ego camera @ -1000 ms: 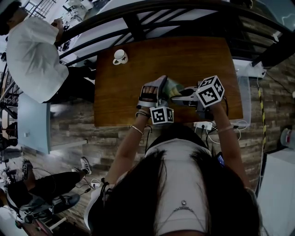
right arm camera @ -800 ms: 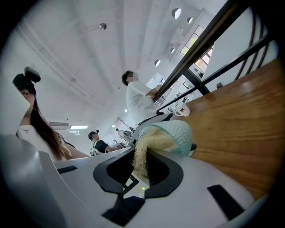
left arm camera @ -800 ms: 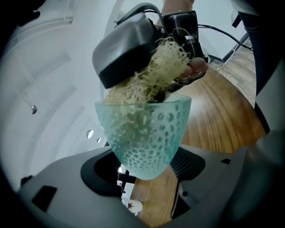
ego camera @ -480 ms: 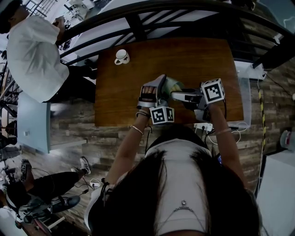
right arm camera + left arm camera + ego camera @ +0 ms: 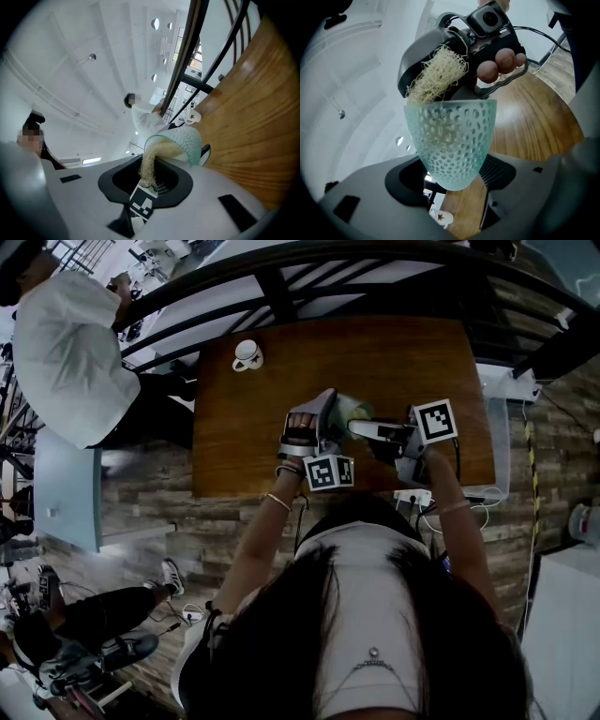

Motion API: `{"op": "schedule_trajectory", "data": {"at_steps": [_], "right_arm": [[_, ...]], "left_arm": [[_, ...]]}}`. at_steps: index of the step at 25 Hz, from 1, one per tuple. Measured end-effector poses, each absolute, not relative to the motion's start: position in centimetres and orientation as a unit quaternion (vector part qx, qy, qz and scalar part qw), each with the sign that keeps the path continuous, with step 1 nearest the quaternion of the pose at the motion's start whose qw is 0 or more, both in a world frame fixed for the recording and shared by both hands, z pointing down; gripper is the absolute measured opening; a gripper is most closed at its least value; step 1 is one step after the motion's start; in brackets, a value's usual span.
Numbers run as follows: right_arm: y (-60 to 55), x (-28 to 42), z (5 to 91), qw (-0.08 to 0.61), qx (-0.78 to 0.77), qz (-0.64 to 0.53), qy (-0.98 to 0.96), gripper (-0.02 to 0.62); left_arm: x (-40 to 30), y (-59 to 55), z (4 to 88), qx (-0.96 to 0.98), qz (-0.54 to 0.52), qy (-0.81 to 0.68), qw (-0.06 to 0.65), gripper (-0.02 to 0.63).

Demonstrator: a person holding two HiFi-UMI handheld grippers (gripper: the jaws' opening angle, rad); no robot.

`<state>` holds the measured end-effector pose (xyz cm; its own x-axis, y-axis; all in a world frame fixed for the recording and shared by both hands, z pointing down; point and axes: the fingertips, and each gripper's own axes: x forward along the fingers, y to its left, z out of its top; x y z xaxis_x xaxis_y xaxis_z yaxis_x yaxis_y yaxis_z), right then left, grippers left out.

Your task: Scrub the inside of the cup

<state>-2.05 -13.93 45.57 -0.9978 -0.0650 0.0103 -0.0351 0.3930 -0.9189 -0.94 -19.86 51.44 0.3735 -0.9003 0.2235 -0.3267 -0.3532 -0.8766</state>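
A brown wooden table [image 5: 394,362] with a smooth, lengthwise grain stands on a floor [image 5: 159,521] of grey-brown planks, with a dark metal railing [image 5: 281,287] along its far edge. 1 white mug [image 5: 247,355] with a small red leaf print sits near the far left corner of the table, well apart from the work. A person in a white top [image 5: 66,357] stands beyond that corner.

The cup [image 5: 450,140] is off the table, in the air over its near edge. It is pale blue-green and translucent, tapering to a rounded base, and its wall is covered in small oval dimples. The left gripper [image 5: 452,180] is clamped on the base, its 2 grey jaws pressing on either side. The cup is tipped so that its mouth faces the right gripper [image 5: 361,430].

The right gripper is clenched on a scrubber [image 5: 152,159], a straw-coloured wad of coarse, tangled fibre. It reaches from the jaws into the mouth of the cup, and its far end lies inside the rim against the wall.
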Motion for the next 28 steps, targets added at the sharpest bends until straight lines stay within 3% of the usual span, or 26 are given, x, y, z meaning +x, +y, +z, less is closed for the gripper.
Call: {"op": "schedule_trajectory", "data": {"at_steps": [19, 28], "right_arm": [[-10.5, -2.9, 48.5, -0.264, -0.024, -0.339, 0.903, 0.081], [-9.6, -2.7, 49.6, -0.353, -0.018, -0.268, 0.896, 0.081]], "left_arm": [[-0.7, -18.5, 52.6, -0.741, -0.388, 0.385, 0.39, 0.333], [-0.8, -18.1, 52.7, -0.744, -0.393, 0.376, 0.389, 0.333]]}}
